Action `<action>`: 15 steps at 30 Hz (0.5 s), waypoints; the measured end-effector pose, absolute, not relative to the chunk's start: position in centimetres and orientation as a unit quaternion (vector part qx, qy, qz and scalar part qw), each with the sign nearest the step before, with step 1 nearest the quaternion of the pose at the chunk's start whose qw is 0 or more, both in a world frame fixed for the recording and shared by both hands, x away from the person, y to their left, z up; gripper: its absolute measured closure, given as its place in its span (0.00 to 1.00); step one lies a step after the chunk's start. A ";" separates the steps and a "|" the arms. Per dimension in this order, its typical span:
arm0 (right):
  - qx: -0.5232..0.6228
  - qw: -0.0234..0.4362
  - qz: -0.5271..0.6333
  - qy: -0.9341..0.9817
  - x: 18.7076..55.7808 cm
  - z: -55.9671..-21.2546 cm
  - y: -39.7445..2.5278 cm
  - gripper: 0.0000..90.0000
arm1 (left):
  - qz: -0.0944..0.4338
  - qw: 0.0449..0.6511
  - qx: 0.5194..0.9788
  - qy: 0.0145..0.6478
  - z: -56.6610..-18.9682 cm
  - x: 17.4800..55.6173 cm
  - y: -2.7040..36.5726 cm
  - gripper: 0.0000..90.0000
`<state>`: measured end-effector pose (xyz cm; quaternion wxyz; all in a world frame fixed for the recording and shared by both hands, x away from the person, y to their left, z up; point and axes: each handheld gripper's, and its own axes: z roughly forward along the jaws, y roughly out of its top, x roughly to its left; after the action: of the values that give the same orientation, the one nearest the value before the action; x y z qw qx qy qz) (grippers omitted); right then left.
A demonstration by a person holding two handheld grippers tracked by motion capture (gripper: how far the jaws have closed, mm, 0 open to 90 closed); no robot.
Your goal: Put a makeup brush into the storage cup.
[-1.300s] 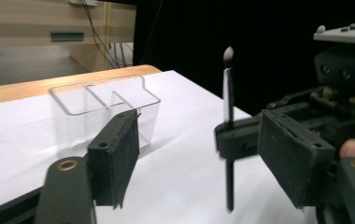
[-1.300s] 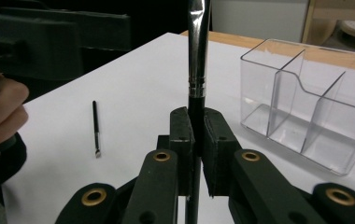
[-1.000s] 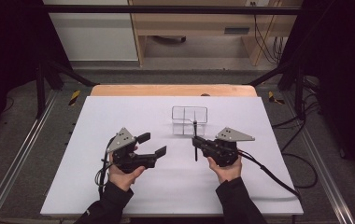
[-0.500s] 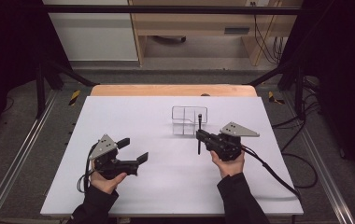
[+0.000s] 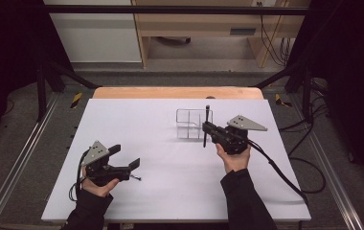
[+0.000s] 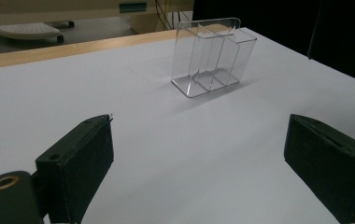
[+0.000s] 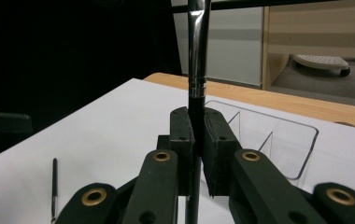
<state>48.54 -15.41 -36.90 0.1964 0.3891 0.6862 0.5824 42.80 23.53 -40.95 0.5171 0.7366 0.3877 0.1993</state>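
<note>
The black pen [image 7: 198, 56] stands upright, clamped between the two jaws of the right gripper [image 7: 196, 140]; in the right gripper view its glossy barrel rises from between the pads past a thin metal ring to the top edge, and its lower part passes down below the jaws. In the high view the same pen [image 5: 206, 125] is held above the table [image 5: 137, 120], its upper end in front of the clear acrylic organizer [image 5: 193, 123] and its lower end hanging just off the organizer's near right corner, not inside any compartment. The right gripper [image 5: 210, 130] sits just to the right of the organizer, held by the person's right hand [image 5: 233, 158].

The organizer stands upright on the white tabletop, a little right of centre. In the left gripper view it [image 6: 211, 56] shows as a transparent box split by clear dividers into narrow slots, all of which look empty.

Well apart, at the near left of the table, the left gripper [image 5: 130, 165] has its jaws spread wide with nothing between them; the left gripper view shows bare tabletop between the two black pads. A second thin black pen [image 7: 54, 189] lies flat on the table close to the left gripper.
</note>
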 end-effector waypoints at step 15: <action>0.400 0.218 0.583 0.672 51.1 -35.9 -15.0 0.93 | 0.205 0.507 0.735 0.400 -41.1 42.8 25.1 0.08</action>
<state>51.10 -14.99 -35.94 0.2178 0.4004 0.6722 0.5834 42.82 25.12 -41.13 0.5075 0.7352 0.3999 0.2052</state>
